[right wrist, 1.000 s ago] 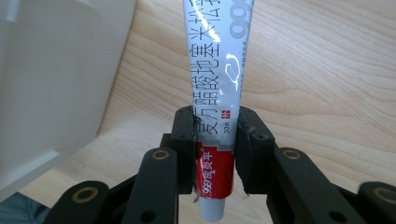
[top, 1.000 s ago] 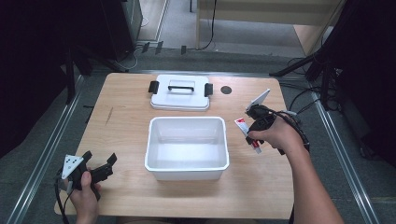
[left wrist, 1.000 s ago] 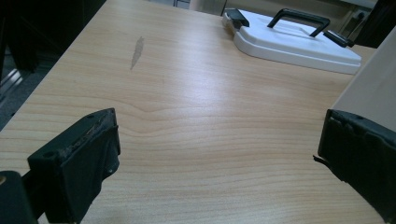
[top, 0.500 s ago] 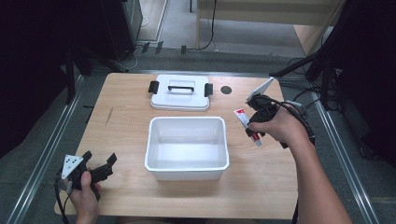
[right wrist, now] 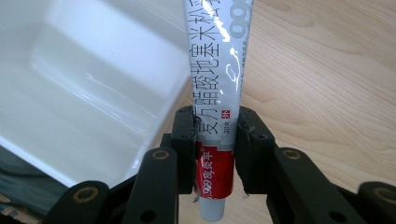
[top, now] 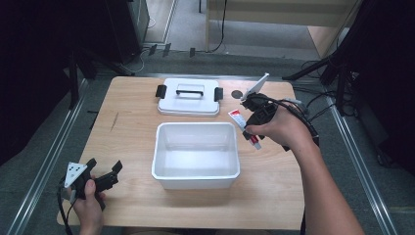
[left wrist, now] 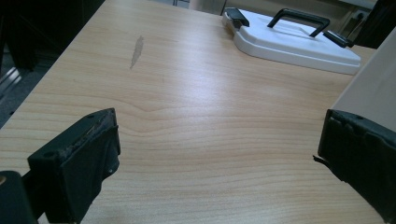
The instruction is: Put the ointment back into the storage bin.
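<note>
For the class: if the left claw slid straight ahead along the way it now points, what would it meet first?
Probably the white lid with the black handle, lying far ahead of the open left claw. Before it lies bare table. The white tub stands just to one side, so it might graze that.

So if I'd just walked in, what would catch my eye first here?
Probably the empty white tub in the middle of the wooden table, with its lid lying flat behind it. Next, the right tool clamped on a red-and-white tube just to the right of the tub. The left tool sits open and idle at the table's near left corner.
</note>
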Available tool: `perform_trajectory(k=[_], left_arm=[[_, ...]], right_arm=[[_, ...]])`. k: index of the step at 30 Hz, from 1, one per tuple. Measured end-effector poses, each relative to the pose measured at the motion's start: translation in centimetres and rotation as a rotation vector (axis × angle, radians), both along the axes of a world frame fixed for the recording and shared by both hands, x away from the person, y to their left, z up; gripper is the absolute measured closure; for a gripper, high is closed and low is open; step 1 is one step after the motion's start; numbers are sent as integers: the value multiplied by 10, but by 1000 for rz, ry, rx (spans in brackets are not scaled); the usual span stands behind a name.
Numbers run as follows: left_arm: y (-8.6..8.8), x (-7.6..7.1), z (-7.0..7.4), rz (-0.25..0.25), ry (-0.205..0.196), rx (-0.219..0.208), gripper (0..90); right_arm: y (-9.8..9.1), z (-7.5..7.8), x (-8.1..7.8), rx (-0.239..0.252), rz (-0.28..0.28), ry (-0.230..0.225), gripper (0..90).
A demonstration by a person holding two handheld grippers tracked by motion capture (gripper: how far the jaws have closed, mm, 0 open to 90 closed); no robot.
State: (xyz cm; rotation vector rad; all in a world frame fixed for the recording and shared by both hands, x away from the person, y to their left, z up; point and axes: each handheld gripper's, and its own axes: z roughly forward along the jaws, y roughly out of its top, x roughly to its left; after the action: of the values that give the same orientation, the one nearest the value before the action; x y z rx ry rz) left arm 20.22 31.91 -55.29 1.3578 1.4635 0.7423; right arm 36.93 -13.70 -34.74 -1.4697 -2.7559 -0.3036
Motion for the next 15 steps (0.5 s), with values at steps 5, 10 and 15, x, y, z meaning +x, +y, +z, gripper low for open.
perform_trajectory(k=[5,10,15], left_arm=[[0,0,0,-1,3,-5,0],[1,0,0,-2,4,-6,0],[1,1,0,-2,4,-8,0]], right_arm=[[19,5,-3,2,46,2,723],[37,4,-7,2,87,7,723],[46,1,-9,-4,126,11,722]])
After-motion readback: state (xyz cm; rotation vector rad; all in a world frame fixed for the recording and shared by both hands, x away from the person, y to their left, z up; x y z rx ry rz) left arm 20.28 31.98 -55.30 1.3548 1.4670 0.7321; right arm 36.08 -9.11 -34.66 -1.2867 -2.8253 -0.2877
